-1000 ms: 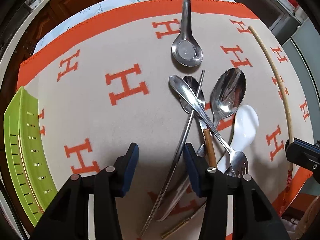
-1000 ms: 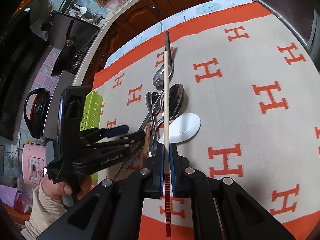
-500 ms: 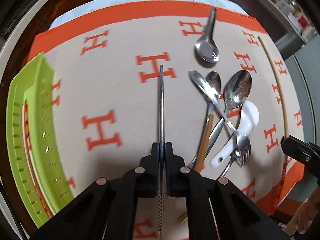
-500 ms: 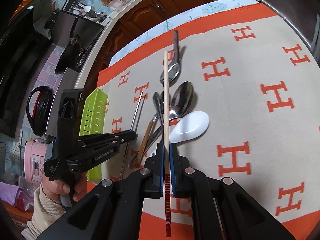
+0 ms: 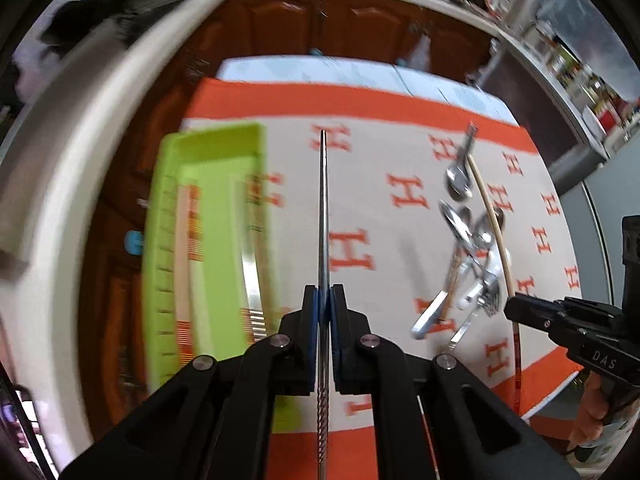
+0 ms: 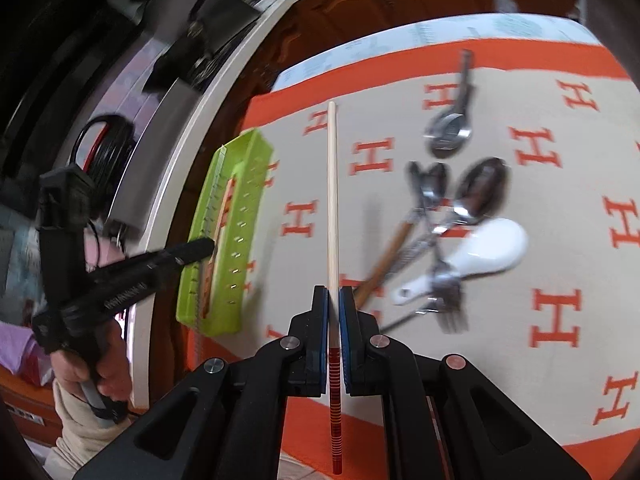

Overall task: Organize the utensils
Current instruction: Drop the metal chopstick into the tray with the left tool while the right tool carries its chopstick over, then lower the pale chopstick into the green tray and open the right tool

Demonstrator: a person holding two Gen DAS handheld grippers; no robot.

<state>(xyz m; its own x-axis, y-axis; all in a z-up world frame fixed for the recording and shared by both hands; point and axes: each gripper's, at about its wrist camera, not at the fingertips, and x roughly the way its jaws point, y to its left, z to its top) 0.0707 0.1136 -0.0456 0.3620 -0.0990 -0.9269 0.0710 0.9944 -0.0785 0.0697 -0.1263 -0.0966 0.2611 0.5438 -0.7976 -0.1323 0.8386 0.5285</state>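
Observation:
My left gripper (image 5: 324, 300) is shut on a steel chopstick (image 5: 323, 208), held in the air over the cloth just right of the green tray (image 5: 208, 148). The tray holds a wooden chopstick with red bands and a steel one. My right gripper (image 6: 333, 300) is shut on a pale wooden chopstick (image 6: 332, 192) with a red banded end, also lifted, between the green tray (image 6: 256, 148) and the pile of spoons and forks (image 6: 444, 240). The left gripper (image 6: 200, 246) hangs over the tray's near side in the right wrist view. The right gripper (image 5: 520, 306) shows at the right edge of the left wrist view.
An orange-bordered beige cloth (image 6: 520, 320) with H marks covers the table. A lone steel spoon (image 6: 452, 132) lies far on it. A white ceramic spoon (image 6: 488, 248) lies in the pile. Wooden cabinets (image 5: 320, 20) and a counter stand beyond the table's far and left edges.
My left gripper closed on the steel chopstick, lifted it out of the pile and carried it left beside the green tray. My right gripper carried its wooden chopstick left toward the tray.

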